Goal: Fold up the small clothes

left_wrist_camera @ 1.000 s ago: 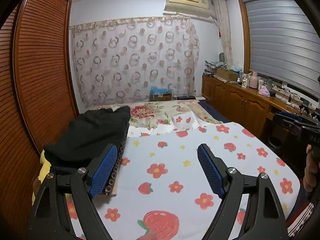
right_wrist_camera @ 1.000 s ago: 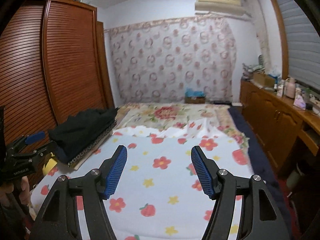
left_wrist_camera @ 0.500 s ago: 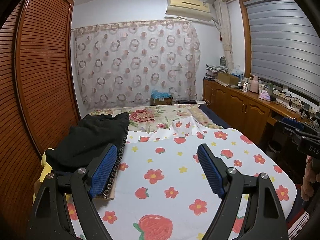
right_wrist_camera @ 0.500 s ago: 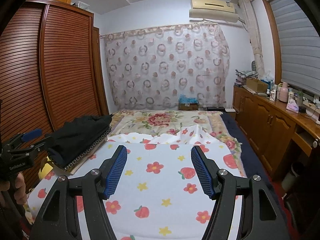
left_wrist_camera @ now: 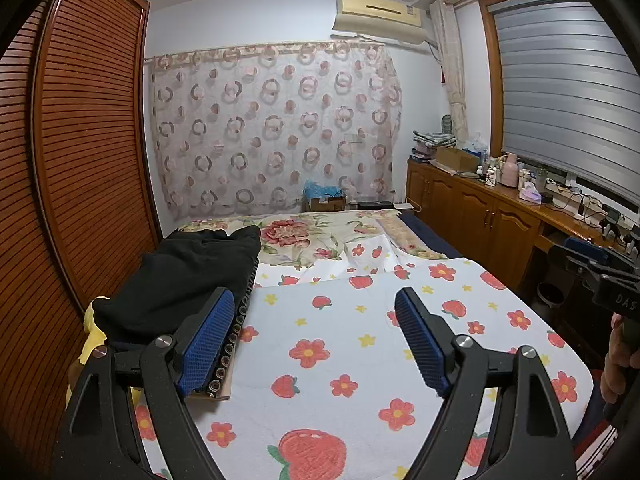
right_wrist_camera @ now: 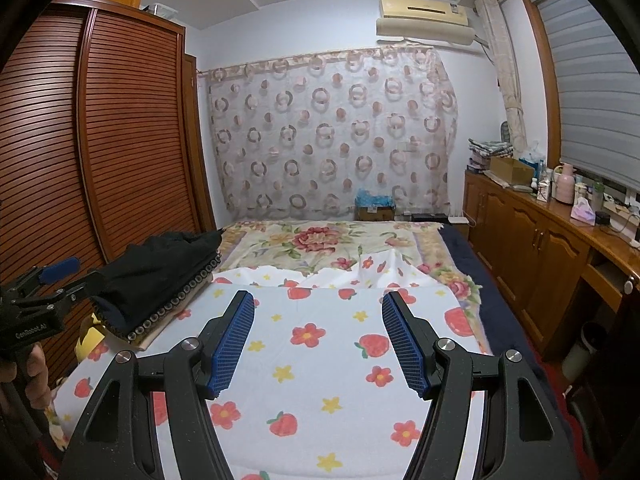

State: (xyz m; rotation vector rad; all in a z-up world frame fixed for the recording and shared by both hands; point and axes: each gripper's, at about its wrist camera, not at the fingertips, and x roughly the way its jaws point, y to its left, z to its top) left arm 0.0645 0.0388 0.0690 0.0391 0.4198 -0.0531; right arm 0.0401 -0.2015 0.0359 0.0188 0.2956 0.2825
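Left wrist view: the left tool [left_wrist_camera: 314,334] hangs spread and empty above the strawberry sheet [left_wrist_camera: 360,344]; the black garment [left_wrist_camera: 180,276] lies at the sheet's left edge, on a beaded mat [left_wrist_camera: 232,344] a careless pinch might snag.

Right wrist view: the right tool [right_wrist_camera: 318,338], also spread and empty, hangs over the sheet well right of the garment, so its reach could drag bedding.

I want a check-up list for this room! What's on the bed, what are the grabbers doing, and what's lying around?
Surface: bed with strawberry sheet, spread fairly flat.
Job's things: black clothes piled at the bed's left edge.
Clutter: box at the bed's far end; bottles and tissues on the counter.
Grippers: left gripper and right gripper open, fingers empty, above the sheet.
Cables: some on the counter.
Surroundings: wardrobe, curtain, air conditioner.
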